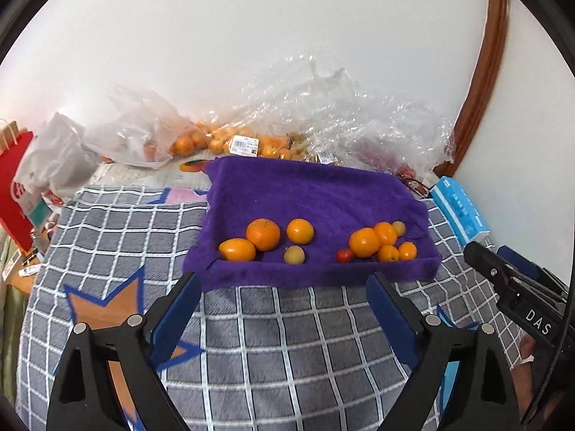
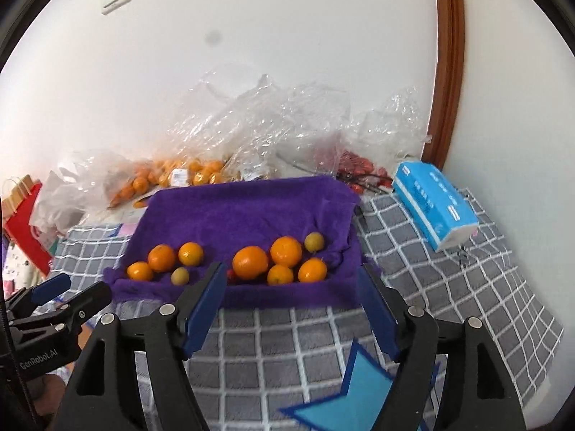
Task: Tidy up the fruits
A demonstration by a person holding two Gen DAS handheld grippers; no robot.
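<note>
The fruits were seen lying on a purple towel (image 1: pixel 316 194) spread over a grey checked blanket (image 1: pixel 251 323), gathered in two groups set apart. In the left group (image 1: pixel 264 240), three oranges and one small yellowish fruit lay close together; in the right group (image 1: pixel 381 242), several oranges were clustered touching one another, with a small red tomato (image 1: pixel 345 255) at their left edge and a pale yellowish fruit (image 1: pixel 399 228) behind. The towel's raised, folded front edge was seen between the fruits and both tools. The left gripper (image 1: pixel 284 287) was held before that edge, its jaws wide apart and holding nothing; the right gripper (image 2: pixel 291 280) was likewise spread and empty. Behind the towel, crumpled clear plastic bags (image 2: pixel 273 122) with more oranges were piled against the wall, and a blue tissue pack (image 2: pixel 435 208) lay to the right.
</note>
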